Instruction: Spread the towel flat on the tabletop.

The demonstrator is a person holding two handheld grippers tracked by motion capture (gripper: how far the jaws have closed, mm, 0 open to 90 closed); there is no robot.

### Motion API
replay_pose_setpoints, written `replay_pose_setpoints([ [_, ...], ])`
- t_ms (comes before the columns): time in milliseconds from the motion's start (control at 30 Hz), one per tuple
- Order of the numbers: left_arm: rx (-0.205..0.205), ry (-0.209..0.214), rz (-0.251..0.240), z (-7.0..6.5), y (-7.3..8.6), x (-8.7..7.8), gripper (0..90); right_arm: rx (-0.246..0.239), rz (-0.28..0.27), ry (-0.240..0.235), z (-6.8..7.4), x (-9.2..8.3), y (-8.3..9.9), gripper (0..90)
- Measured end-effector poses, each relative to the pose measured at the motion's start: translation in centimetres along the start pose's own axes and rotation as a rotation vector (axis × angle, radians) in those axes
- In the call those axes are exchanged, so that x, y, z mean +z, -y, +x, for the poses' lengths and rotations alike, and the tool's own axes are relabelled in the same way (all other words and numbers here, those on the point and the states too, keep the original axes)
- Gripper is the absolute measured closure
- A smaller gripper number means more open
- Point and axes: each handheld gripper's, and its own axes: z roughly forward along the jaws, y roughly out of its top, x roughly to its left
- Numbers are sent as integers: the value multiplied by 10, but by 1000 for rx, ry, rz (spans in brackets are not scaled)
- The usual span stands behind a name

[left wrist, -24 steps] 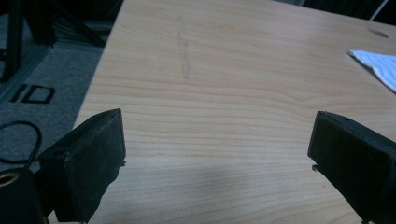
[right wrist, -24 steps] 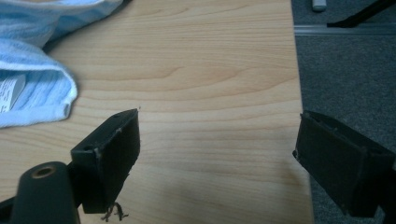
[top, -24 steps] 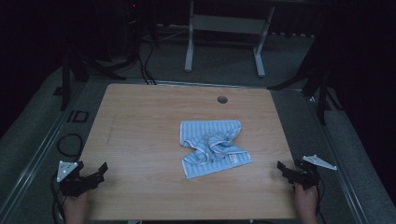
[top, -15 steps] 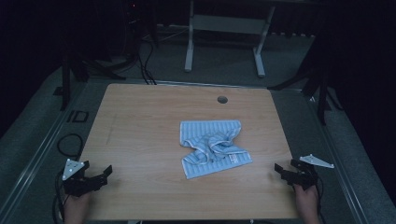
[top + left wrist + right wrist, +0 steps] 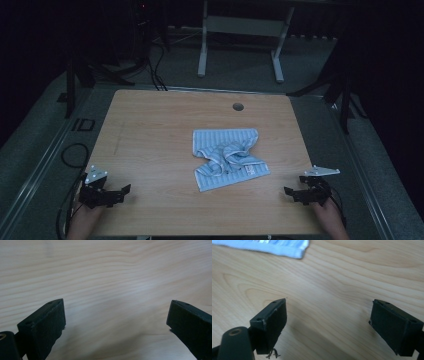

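Note:
A crumpled light-blue striped cloth [image 5: 229, 157] lies on the wooden table [image 5: 160, 130], slightly right of centre. My left gripper [image 5: 125, 191] hovers over the front left corner, its jaws spread wide with nothing between them; the left gripper view [image 5: 115, 322] has bare wood under them. Near the front right edge my right gripper [image 5: 290, 193] points toward the cloth, open and empty. In the right gripper view [image 5: 328, 317] a corner of the cloth [image 5: 287, 247] lies at the top left, well ahead of the jaws.
A round cable hole [image 5: 238, 106] sits near the table's far edge. Cables [image 5: 75, 150] trail on the grey floor to the left. A white metal frame [image 5: 240, 35] stands beyond the table. Wide bare wood surrounds the cloth.
Both grippers have edged inward over the table's front corners, the left toward the right, the right toward the left. The cloth has not moved.

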Motion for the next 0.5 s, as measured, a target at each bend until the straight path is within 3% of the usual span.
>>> replay_pose_setpoints([
  [67, 11, 46, 33, -7, -5, 2, 21, -17, 22, 1, 6, 3, -4, 137],
  [133, 70, 46, 53, -20, -10, 6, 21, -69, 18, -11, 15, 5, -10, 113],
  [200, 76, 55, 57, -23, -11, 8, 22, -74, 22, -59, 18, 7, -13, 113],
  [300, 90, 101, 73, -31, -16, 13, 22, -79, 37, -84, 21, 9, -17, 112],
  [367, 105, 99, 44, -37, -19, 14, 26, -81, 44, -84, 22, 11, -21, 112],
  [500, 140, 129, 45, -52, -28, 19, 41, -127, 54, -97, 29, 12, -30, 166],
])
